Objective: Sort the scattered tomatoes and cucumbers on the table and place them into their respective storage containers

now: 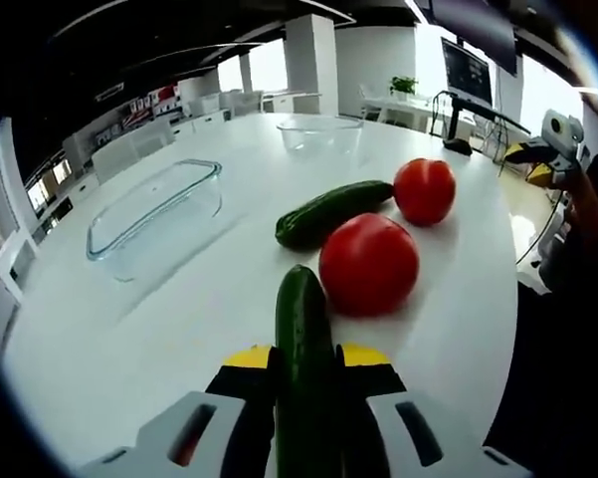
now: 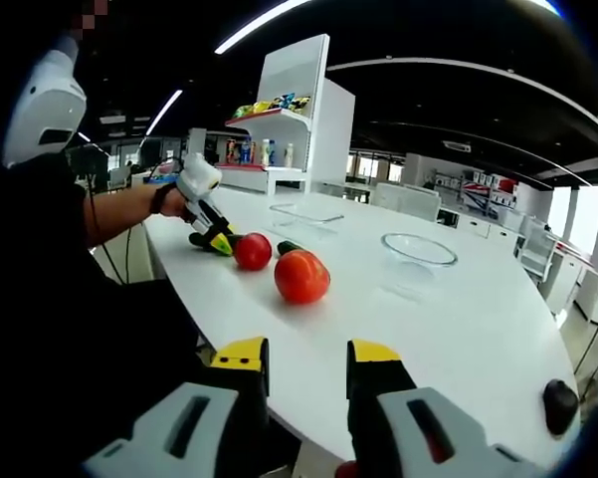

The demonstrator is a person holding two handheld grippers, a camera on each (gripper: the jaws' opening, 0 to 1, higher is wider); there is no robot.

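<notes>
While your left gripper clamps one cucumber, your right gripper stands wide; both containers seemingly empty, sorting barely begun.

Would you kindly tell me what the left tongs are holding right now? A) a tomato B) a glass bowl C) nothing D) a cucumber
D: in the left gripper view, the left tongs are shut on a dark green cucumber that runs forward between their yellow-tipped jaws.
</notes>
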